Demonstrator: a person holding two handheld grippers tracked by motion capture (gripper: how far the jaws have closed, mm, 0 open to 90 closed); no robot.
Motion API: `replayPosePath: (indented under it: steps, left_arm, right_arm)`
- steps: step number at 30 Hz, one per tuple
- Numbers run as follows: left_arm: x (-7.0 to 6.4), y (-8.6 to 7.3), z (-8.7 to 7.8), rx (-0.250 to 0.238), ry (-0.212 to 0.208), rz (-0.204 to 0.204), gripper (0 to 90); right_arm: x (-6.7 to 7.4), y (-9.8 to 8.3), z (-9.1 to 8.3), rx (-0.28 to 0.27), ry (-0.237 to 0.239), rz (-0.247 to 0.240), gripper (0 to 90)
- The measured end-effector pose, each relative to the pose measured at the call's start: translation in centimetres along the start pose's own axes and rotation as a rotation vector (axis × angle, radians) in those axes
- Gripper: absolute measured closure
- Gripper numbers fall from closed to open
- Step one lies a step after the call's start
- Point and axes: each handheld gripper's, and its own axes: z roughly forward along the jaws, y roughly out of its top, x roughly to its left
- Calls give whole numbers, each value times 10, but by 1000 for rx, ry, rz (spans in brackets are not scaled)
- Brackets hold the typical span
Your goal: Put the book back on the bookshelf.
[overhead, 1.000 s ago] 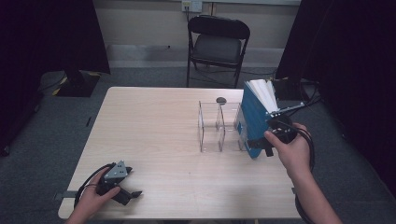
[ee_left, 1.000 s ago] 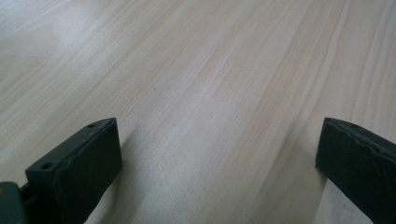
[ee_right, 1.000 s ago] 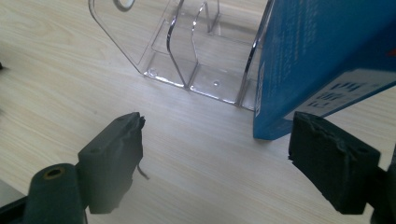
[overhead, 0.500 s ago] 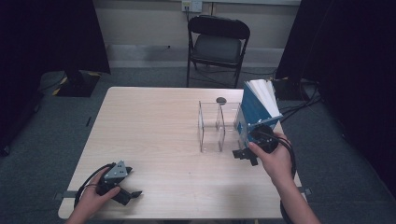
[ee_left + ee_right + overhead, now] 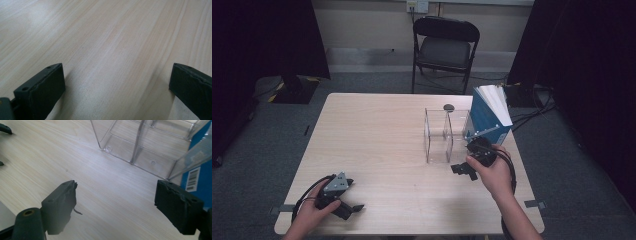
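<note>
Left gripper (image 5: 343, 202) rests near the tabletop's front-left corner, jaws spread wide on bare wood, well apart from everything. Right gripper (image 5: 463, 170), jaws also spread and empty, sits just in front of the clear acrylic divided rack (image 5: 446, 135). We see the blue upright softcover book (image 5: 489, 117) by the right edge, leaning in the rack's right end, standing tall, just beyond and right of that gripper, so the right hand (image 5: 493, 172) is nearer.

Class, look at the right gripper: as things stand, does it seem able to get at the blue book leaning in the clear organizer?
Probably yes: the right gripper is open, just in front of the clear organizer, and the blue book stands close beside it with its near edge exposed.
</note>
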Motion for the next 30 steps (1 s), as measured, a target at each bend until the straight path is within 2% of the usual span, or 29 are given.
replayPosePath:
  steps: [13, 24, 30]
  left_arm:
    - [0, 0, 0, 0, 0, 0, 0]
    - [0, 0, 0, 1, 0, 0, 0]
    - [0, 0, 0, 0, 0, 0, 0]
  right_arm:
    - [21, 2, 31, 27, 36, -42, 172]
    - [29, 0, 44, 32, 66, -61, 176]
    - [38, 0, 56, 34, 91, -69, 176]
